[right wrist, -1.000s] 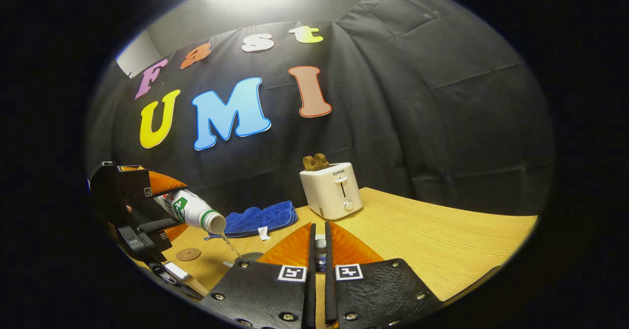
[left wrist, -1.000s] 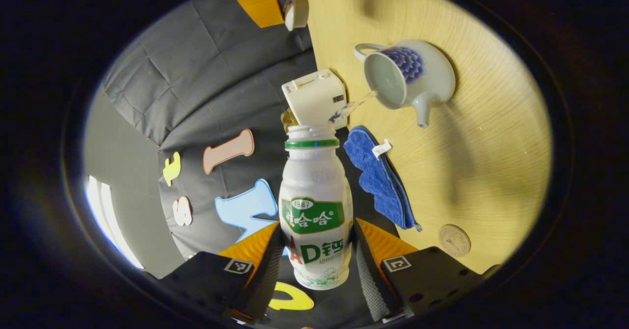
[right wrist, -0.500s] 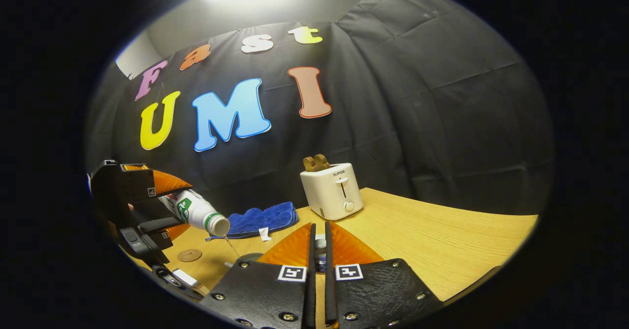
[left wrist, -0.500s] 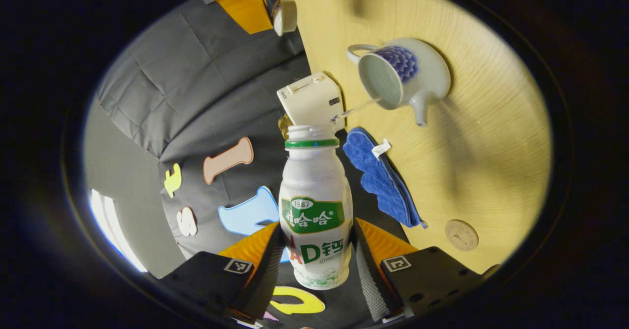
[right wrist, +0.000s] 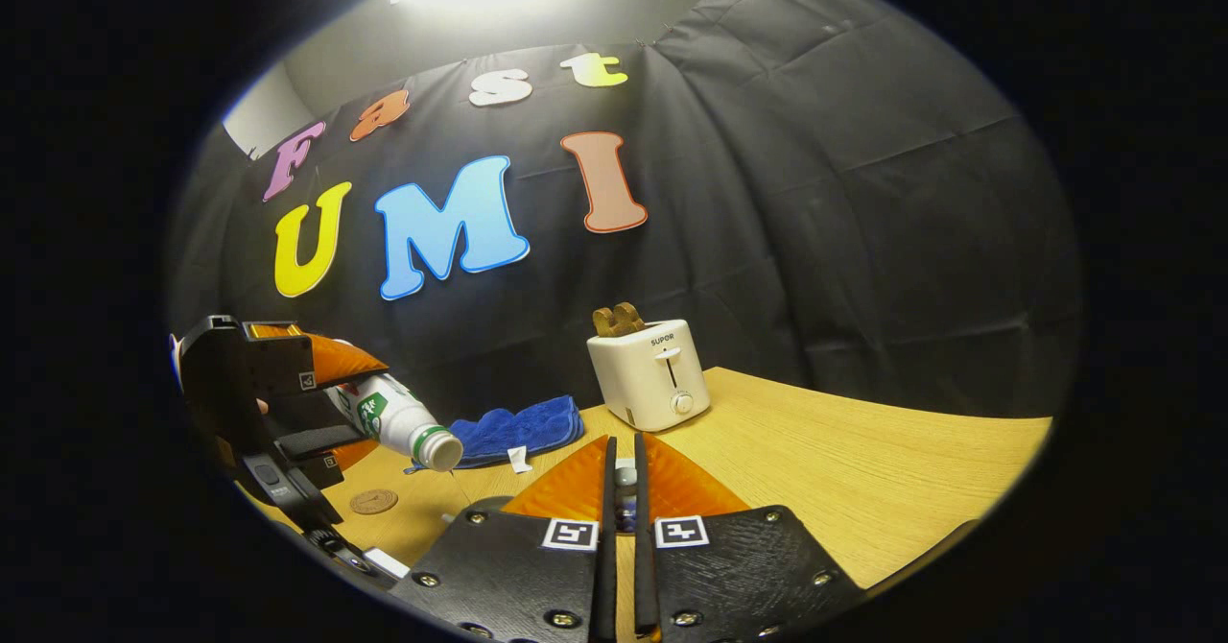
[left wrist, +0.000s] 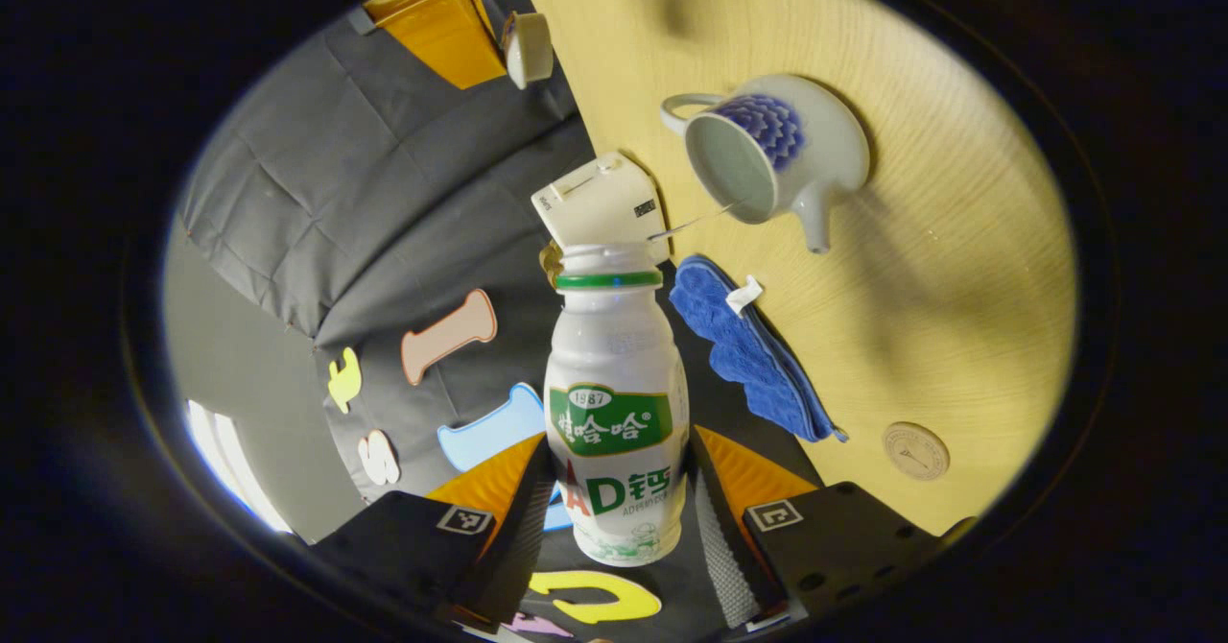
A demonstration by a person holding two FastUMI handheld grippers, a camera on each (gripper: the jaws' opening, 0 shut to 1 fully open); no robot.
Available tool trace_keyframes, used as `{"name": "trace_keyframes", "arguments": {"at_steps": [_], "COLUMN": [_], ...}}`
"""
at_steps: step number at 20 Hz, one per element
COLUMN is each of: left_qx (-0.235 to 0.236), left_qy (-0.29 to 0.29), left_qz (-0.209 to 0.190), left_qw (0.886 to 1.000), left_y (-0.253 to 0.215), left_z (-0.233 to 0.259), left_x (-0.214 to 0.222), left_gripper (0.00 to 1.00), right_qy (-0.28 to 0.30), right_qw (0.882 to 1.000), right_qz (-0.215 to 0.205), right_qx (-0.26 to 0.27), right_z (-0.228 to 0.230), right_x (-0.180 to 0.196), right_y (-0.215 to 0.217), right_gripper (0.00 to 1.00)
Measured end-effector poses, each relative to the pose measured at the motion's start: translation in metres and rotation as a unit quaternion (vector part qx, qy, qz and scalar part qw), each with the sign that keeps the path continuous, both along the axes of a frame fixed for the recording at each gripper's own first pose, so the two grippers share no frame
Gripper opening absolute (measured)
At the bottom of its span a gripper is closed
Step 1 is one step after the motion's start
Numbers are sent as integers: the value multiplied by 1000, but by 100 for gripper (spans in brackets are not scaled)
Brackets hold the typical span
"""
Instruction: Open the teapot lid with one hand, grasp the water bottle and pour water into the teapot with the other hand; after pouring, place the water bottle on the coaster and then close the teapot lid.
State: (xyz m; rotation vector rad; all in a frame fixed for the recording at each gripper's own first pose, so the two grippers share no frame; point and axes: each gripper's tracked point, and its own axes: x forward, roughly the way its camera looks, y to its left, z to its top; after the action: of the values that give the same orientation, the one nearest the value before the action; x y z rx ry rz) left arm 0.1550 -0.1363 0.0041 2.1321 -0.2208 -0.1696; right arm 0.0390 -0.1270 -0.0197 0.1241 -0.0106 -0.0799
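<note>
My left gripper [left wrist: 619,441] is shut on a white water bottle [left wrist: 614,403] with a green label, tipped with its open mouth toward the teapot [left wrist: 782,154]. A very thin thread of water runs from the mouth to the teapot's open top. The teapot is white with a blue pattern and stands on the wooden table [left wrist: 950,269]. My right gripper [right wrist: 624,446] is shut on the teapot lid [right wrist: 625,477], held up off the pot. In the right gripper view the left gripper [right wrist: 331,403] holds the tilted bottle [right wrist: 408,422] at the left. A round coaster [left wrist: 915,450] lies near the cloth.
A white toaster [right wrist: 650,374] with toast stands at the table's back. A blue cloth [left wrist: 748,345] lies between the toaster and the coaster [right wrist: 373,501]. In the left gripper view the right gripper [left wrist: 501,34] holds the lid [left wrist: 528,48] far off.
The water stream has thinned from a clear pour to a thin thread. The bottle's mouth has risen a little. My right gripper has stayed still with the lid.
</note>
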Motion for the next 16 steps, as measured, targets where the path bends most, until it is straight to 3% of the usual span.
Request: {"name": "trace_keyframes", "arguments": {"at_steps": [4, 8, 12, 16], "left_qx": [17, 32, 51, 60], "left_qy": [2, 5, 2, 2], "left_qz": [-10, -18, -26, -30], "left_qw": [1000, 999, 998, 998], "left_y": [-11, -21, -25, -28], "left_z": [-6, -10, -14, -15], "left_x": [0, 3, 3, 4], "left_gripper": [85, 77, 85, 85], "right_qy": [-1, -1, -3, -3], "right_qw": [1000, 1000, 1000, 1000], "right_qz": [2, 4, 6, 6], "right_qx": [4, 6, 10, 12], "right_z": [1, 0, 1, 1], "right_x": [-1, 0, -2, -1], "right_y": [0, 1, 1, 1], "right_gripper": [7, 7, 7, 7]}}
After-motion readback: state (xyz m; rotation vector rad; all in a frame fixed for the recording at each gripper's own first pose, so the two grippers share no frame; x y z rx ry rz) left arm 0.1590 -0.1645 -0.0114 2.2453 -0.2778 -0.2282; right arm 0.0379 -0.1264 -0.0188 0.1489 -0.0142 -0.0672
